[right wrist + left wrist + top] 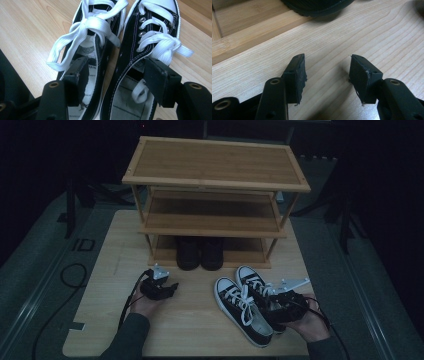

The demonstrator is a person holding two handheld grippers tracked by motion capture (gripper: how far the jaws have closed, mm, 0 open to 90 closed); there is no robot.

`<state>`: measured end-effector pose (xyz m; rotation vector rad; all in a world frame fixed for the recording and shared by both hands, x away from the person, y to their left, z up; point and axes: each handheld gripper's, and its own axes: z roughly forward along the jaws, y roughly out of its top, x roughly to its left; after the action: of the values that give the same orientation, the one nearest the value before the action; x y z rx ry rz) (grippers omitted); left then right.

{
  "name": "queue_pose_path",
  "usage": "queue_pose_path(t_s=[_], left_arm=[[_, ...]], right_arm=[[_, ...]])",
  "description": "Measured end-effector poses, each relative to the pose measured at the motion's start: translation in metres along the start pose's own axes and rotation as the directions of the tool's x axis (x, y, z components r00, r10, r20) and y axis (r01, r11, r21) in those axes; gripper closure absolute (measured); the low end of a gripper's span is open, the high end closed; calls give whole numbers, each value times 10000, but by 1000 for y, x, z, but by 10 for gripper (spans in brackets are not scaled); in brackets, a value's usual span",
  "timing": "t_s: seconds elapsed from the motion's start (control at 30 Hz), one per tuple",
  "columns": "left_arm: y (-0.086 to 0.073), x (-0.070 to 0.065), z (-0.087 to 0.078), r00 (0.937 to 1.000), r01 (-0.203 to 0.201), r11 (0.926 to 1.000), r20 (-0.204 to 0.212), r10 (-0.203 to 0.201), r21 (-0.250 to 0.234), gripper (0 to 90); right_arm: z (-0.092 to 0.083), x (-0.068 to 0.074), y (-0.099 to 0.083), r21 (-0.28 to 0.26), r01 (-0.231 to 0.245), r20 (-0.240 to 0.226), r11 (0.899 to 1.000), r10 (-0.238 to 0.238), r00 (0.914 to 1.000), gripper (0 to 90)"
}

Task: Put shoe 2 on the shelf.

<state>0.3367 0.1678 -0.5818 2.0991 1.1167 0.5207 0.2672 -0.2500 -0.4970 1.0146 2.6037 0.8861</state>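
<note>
1. Stood side by side on the wooden table (115, 320), toes toward the shoe rack: a pair of black canvas sneakers (243, 310) with white laces and white toe caps.
2. Hovered over the heels of that pair: the right gripper (120, 75), held in the right hand (307, 325) at the table's near right.
3. Straddled both collars, one black jaw sunk into the opening of one sneaker, the other above the opening of its neighbour; jaws spread wide, pads not pressing, the two inner walls between them.
4. Lay near the table's near left, well apart from the sneakers: the left gripper (172, 287), held in the left hand (145, 306).
5. Gaped open over bare wood, nothing between the pads (298, 77).
6. Rose behind: a three-tier bamboo shoe rack (215, 185), a pair of dark shoes (200, 252) parked on its lowest shelf.
7. Showed at the top edge of the left gripper view: a dark ribbed sole (317, 6) beside the rack's bottom rail.
</note>
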Motion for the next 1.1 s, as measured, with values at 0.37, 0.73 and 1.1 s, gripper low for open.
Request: queue_pose_path(t_s=[0.37,0.73,1.1], left_arm=[[0,0,0,10000,7,10000,-3,-7,-8,474],[0,0,0,10000,11,10000,-10,-11,-24,474],[-1,0,0,10000,22,10000,-20,-22,-45,473]], right_arm=[[13,0,-4,385,-123,129,9992,118,9998,294],[25,3,-1,656,-175,164,9977,164,9997,257],[36,9,2,737,-109,154,9972,98,9998,264]])
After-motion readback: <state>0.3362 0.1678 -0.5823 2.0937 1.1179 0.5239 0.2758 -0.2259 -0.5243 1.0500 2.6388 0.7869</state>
